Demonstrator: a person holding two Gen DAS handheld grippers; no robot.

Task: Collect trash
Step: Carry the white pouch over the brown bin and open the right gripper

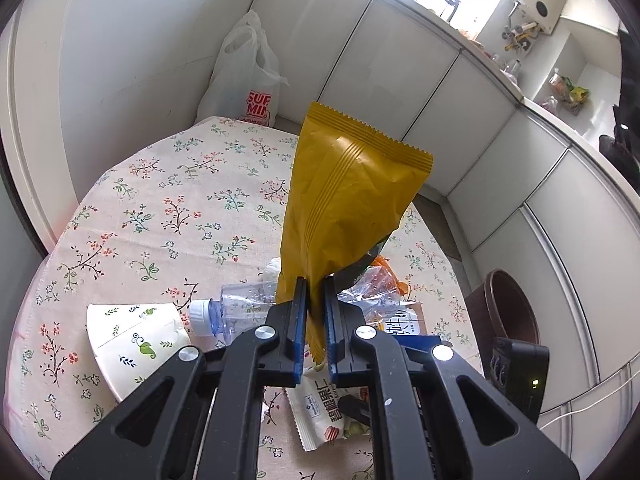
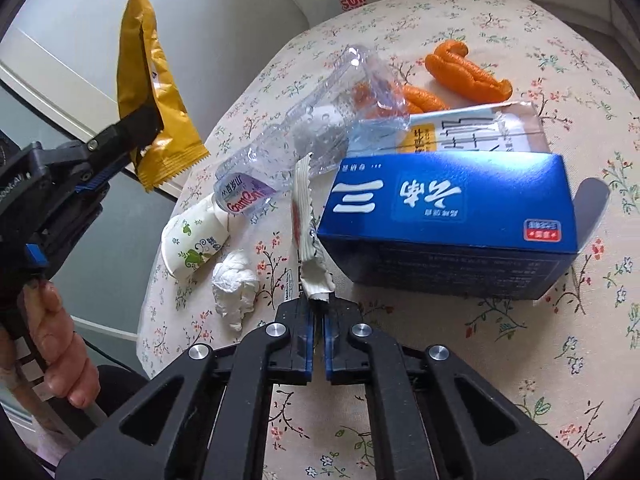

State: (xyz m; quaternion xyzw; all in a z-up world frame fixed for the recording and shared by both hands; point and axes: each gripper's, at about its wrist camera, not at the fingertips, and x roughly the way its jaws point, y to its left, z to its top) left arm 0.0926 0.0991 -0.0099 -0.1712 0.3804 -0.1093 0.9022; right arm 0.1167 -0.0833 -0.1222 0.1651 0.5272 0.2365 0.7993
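— Floral tablecloth [image 1: 168, 208] over a round table, white cabinet doors [image 1: 420, 92] behind, white plastic bag [image 1: 244, 80] at the far edge. From the left wrist?
— Left gripper [image 1: 315, 312] pinching the bottom edge of a yellow snack wrapper [image 1: 344, 200], held upright above the table. Underneath: crushed clear bottle [image 1: 240, 308], paper cup [image 1: 132, 344] near left, white snack packet [image 1: 320, 408] lying flat. Brown bin [image 1: 508, 312] off to the right.
— And from the right wrist?
— Right gripper [image 2: 317, 312] clamped on the near end of that white snack packet [image 2: 308, 236], lying just left of a blue box [image 2: 448, 220]. Crumpled tissue [image 2: 234, 284] just to the left, orange peel [image 2: 464, 72] far off. Hand [image 2: 64, 344] on the other gripper's handle, far left.
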